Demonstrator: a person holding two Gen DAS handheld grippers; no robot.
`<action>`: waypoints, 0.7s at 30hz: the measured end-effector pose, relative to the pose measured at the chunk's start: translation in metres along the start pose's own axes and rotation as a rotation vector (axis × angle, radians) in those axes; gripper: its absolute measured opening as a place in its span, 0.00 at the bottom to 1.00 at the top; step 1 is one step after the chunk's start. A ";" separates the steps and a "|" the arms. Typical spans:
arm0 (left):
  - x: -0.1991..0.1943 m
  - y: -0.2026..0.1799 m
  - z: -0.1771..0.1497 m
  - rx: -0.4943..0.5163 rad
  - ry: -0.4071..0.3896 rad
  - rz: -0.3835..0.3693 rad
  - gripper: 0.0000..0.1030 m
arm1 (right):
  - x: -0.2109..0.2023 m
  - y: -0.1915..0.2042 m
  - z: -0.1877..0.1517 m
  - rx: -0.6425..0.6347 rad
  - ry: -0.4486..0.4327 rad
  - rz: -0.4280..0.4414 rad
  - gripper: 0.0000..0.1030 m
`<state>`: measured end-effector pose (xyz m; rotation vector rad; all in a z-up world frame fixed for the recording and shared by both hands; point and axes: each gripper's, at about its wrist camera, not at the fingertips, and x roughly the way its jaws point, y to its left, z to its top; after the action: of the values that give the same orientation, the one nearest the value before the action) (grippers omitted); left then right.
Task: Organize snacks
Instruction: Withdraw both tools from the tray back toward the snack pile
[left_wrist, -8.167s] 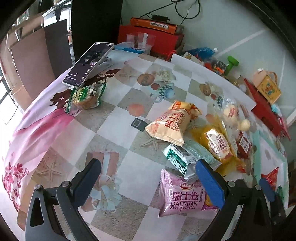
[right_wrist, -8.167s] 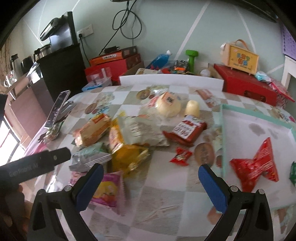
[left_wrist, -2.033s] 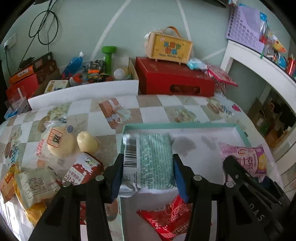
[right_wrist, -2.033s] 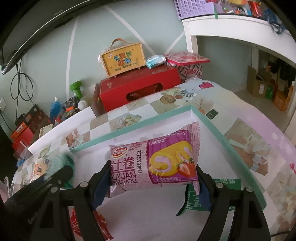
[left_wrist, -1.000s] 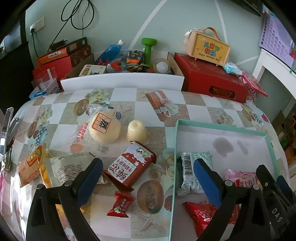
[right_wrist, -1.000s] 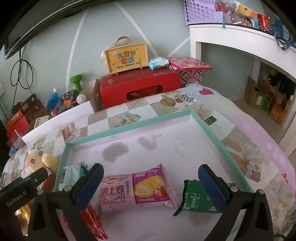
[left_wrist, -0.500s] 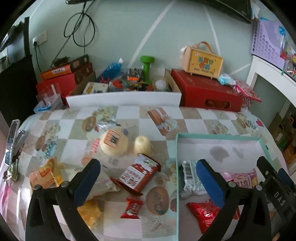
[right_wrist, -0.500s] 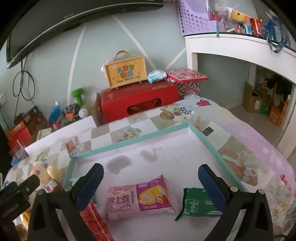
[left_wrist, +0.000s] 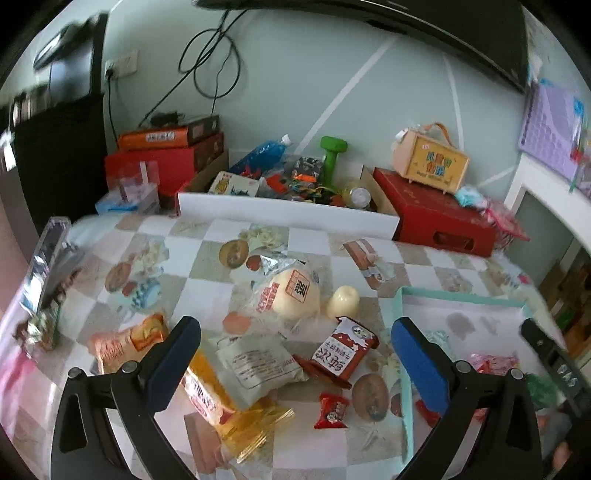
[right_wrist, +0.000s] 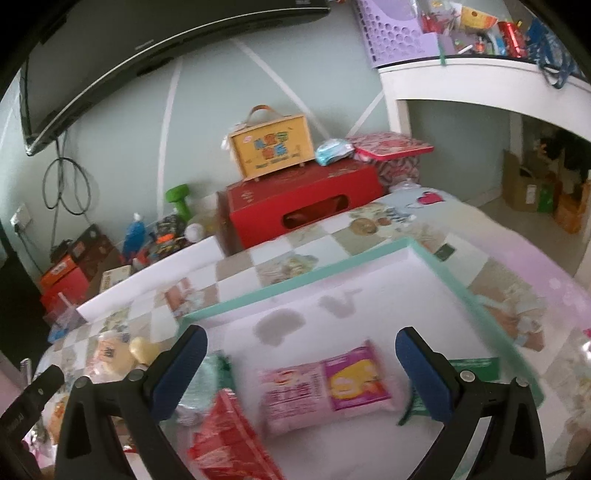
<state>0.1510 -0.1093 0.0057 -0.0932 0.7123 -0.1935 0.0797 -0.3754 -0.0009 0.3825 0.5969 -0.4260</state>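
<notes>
Both jaws of the left hand-held gripper (left_wrist: 295, 354) are seen spread wide with nothing between them, above the loose snacks lying on the checked cloth of the desk (left_wrist: 207, 236) to the left of the teal-rimmed tray (left_wrist: 458, 297). The right hand-held gripper (right_wrist: 301, 363) is likewise held wide and empty over the tray.

Inside the tray, a pink Swiss-roll packet (right_wrist: 325, 384), a red wrapper (right_wrist: 229, 439) and a green packet (right_wrist: 476, 369) are already laid. Left of the tray, close to its rim, a red-and-white chocolate pouch (left_wrist: 343, 354) is found; farther left lie a white flat bag (left_wrist: 255, 365), a yellow bag (left_wrist: 229, 410) and an orange cake packet (left_wrist: 125, 339). A wrapped round bun (left_wrist: 291, 295) and a small pale pudding cup (left_wrist: 345, 301) sit behind the pouch, and a small red candy (left_wrist: 332, 406) lies in front of it.

The pouch is judged light, soft and rather slick in its film; it would best be taken across its narrow width at mid-body, where the contents give the pads something to press on. The bun looks easily crushed, so a gentle closing would be called for. The flat bags are thin and may need to be taken by an edge.
</notes>
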 end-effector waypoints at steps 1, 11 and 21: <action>-0.002 0.006 0.000 -0.019 0.000 -0.016 1.00 | 0.000 0.004 -0.001 -0.005 0.000 0.017 1.00; -0.025 0.069 0.000 -0.101 -0.034 0.117 1.00 | -0.007 0.058 -0.011 -0.108 0.002 0.133 1.00; -0.051 0.135 -0.009 -0.193 -0.030 0.262 1.00 | -0.017 0.121 -0.034 -0.202 0.017 0.269 1.00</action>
<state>0.1267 0.0332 0.0112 -0.1856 0.7047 0.1274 0.1103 -0.2531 0.0108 0.2684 0.5898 -0.1031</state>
